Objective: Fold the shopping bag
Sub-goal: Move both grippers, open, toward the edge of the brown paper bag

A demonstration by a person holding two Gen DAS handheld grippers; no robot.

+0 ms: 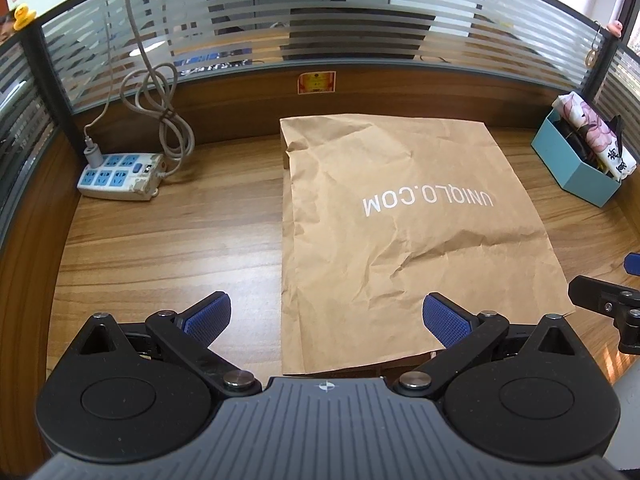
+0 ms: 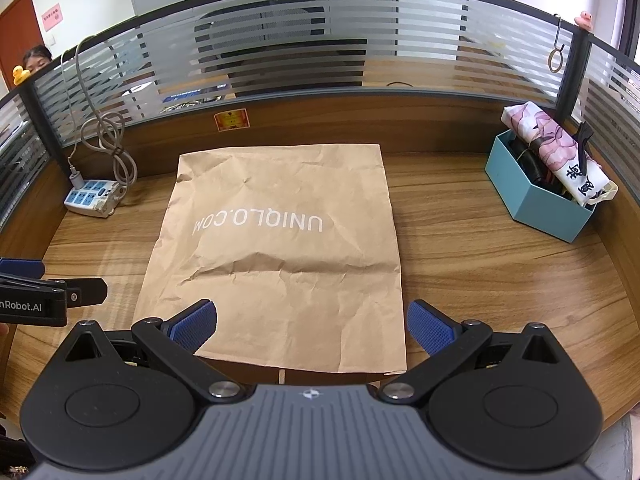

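A brown paper shopping bag (image 1: pixel 400 232) printed UNIQLO.COM lies flat and creased on the wooden desk (image 1: pixel 160 240); it also shows in the right wrist view (image 2: pixel 280 256). My left gripper (image 1: pixel 326 316) is open and empty, hovering over the bag's near left edge. My right gripper (image 2: pixel 312 324) is open and empty, over the bag's near edge, its right finger just past the bag's right side. The right gripper shows at the right edge of the left wrist view (image 1: pixel 616 300), and the left gripper at the left edge of the right wrist view (image 2: pixel 44 296).
A white and blue power strip (image 1: pixel 120 176) with a coiled cable sits at the far left. A teal box (image 1: pixel 576 164) holding a floral item stands at the far right. A striped glass partition (image 1: pixel 320 20) walls the desk's back and sides.
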